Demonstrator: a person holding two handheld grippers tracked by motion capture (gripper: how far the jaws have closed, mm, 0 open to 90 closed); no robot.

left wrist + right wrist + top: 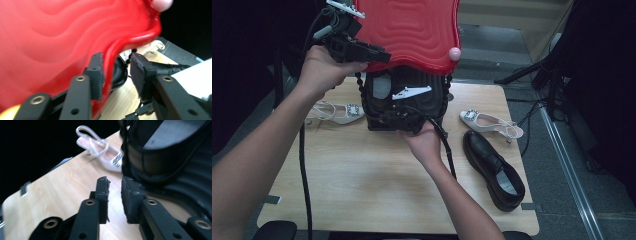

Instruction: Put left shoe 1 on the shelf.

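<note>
Already the red flap (412, 30) of the black handbag (404, 105) was lifted above the bag by the spread left gripper (116, 75), its edge between unpressed jaws, while the right gripper (115, 200), slightly parted and empty, waited beside the bag's base, packing seemingly remaining.

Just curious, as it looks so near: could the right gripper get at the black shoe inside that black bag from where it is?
Probably yes. The right gripper sits at the black bag, jaws apart with nothing between, the black shoe just beyond.
</note>
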